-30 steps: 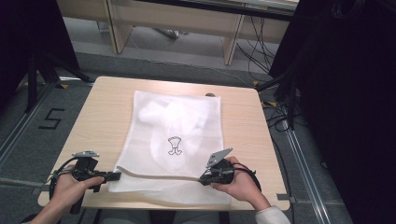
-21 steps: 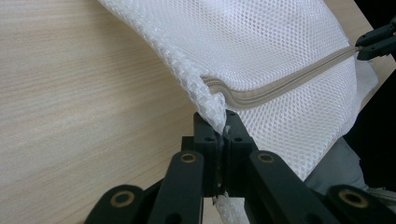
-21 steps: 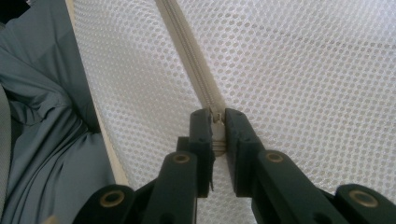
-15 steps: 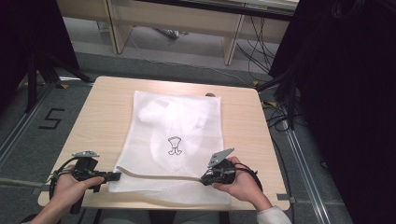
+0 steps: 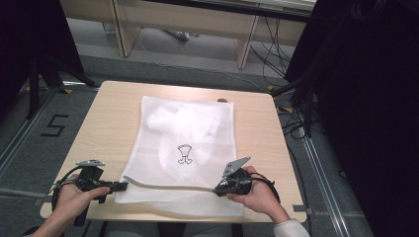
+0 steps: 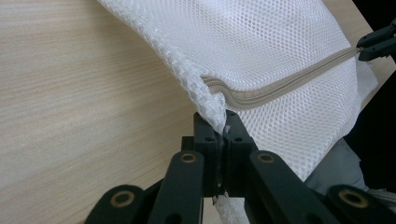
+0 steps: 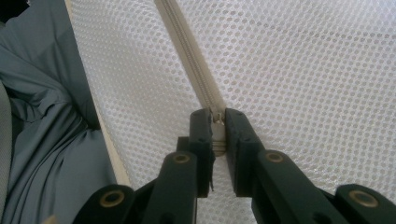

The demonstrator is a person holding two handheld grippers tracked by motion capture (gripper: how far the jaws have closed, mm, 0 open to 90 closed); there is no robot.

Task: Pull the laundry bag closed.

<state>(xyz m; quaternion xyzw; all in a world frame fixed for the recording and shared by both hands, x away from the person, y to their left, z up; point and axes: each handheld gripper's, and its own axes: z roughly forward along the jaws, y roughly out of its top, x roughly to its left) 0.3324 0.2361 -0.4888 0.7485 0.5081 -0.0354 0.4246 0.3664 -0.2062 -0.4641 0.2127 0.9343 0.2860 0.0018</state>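
A white mesh laundry bag [image 5: 185, 148] lies flat on the wooden table [image 5: 108, 118], with a white garment and a small black print [image 5: 185, 153] showing through it. A beige zipper [image 5: 168, 184] runs across the bag's near end. My left gripper [image 5: 122, 185] is shut on the bag's near-left corner [image 6: 219, 122], beside the zipper's end [image 6: 215, 88]. My right gripper [image 5: 218, 189] is shut on the zipper pull [image 7: 217, 122] at the bag's near-right; the zipper tape [image 7: 187, 51] runs away from its jaws. In the left gripper view the right gripper's fingertips [image 6: 377, 43] show far off.
The bag's near edge hangs slightly over the table's front edge [image 5: 163, 217]. Grey trousers [image 7: 42, 121] show below the table edge. Wooden furniture legs [image 5: 247, 44] and floor cables [image 5: 276, 59] stand beyond the table. A floor mark "5" [image 5: 54, 126] lies to the left.
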